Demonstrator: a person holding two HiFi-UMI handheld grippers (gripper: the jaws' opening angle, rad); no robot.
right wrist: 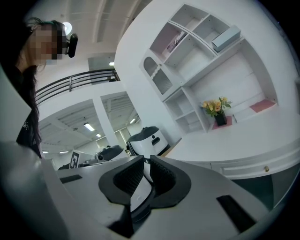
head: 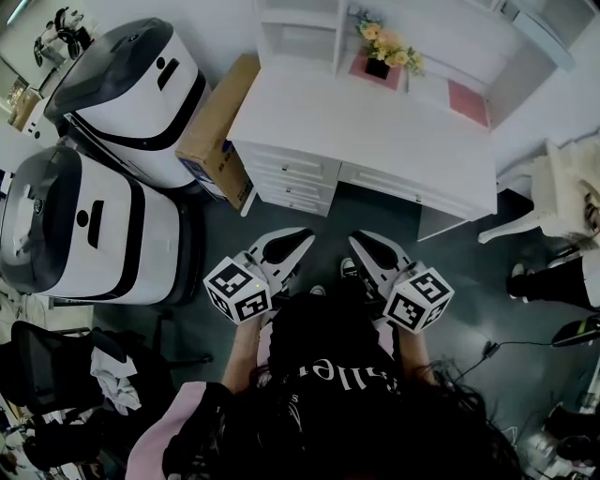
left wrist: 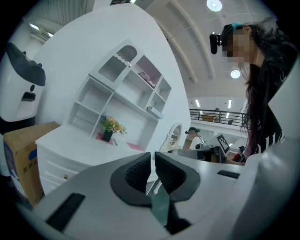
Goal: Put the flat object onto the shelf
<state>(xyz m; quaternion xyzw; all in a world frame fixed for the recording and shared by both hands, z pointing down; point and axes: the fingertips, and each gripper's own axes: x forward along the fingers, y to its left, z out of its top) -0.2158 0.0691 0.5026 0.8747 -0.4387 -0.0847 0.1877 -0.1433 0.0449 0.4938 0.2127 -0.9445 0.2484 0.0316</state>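
A pink flat object (head: 467, 101) lies on the white desk (head: 375, 131) at its right end, to the right of a flower pot (head: 378, 66) that stands on a second pink sheet (head: 359, 66). The white shelf unit (head: 300, 28) rises at the desk's back. From the left gripper view the pink flat object (left wrist: 136, 146) lies beyond the flowers (left wrist: 110, 126), below the shelf (left wrist: 126, 89). My left gripper (head: 306, 235) and right gripper (head: 357, 242) hang side by side in front of the desk, low by the drawers. Both are shut with nothing between the pads (left wrist: 140, 169) (right wrist: 161, 176).
Two big white machines (head: 131, 84) (head: 75, 225) stand at the left, with a cardboard box (head: 220, 131) leaning beside the desk. A white chair (head: 553, 197) is at the right and a black office chair (head: 47, 366) at the lower left. A grey box (right wrist: 226, 37) sits on an upper shelf.
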